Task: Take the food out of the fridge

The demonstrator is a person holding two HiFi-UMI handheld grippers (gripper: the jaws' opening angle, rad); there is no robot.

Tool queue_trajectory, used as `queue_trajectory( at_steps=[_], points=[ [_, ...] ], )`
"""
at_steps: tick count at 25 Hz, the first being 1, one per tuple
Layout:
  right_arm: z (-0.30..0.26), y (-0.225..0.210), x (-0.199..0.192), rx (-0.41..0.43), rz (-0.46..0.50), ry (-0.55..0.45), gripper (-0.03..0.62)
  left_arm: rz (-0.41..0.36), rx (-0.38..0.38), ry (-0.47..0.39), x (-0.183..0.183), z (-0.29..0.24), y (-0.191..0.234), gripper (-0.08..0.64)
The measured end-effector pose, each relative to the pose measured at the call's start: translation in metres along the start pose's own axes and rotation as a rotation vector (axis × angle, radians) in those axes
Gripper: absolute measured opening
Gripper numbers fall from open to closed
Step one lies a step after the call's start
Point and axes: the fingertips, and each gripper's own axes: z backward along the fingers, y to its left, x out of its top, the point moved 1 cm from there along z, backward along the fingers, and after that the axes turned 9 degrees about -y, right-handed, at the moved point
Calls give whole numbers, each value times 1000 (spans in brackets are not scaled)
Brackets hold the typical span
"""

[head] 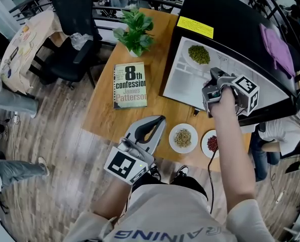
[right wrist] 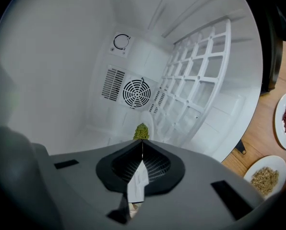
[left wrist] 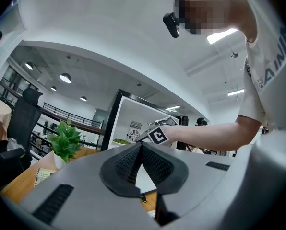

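Reaching into the open fridge [head: 230, 19], the right claw [right wrist: 142, 152] is clenched tight, with its tips pressed together. The green food [head: 199, 54] is still inside the fridge, in a little heap on a white plate [right wrist: 150, 127]. It sits just past the claw tips, at about 11 o'clock from the claw in the head view. A white bit shows between the pads. I think it is the near edge of that plate, so the claw seems to have a pinch on it. The left claw [left wrist: 141, 147] is clenched on nothing and waits low down at 6 o'clock, pointing flat over the counter [head: 109, 120]. Two plates are already out on the counter at about 5 o'clock, one with tan grains [head: 172, 135] and one with red beans [head: 204, 144]. So this looks like the step of grabbing the last food. The next move should be a slow pull straight back out of the fridge. The plate must stay flat so that the heap does not spill. It then needs a bare spot on the counter next to the other two plates.
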Motion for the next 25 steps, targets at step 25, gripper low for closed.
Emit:
queue_trajectory(
  at_steps=[25],
  points=[
    [-6, -6, -1, -38, -37, -20, 32, 12, -5, -1, -4, 1, 5, 6]
  ],
)
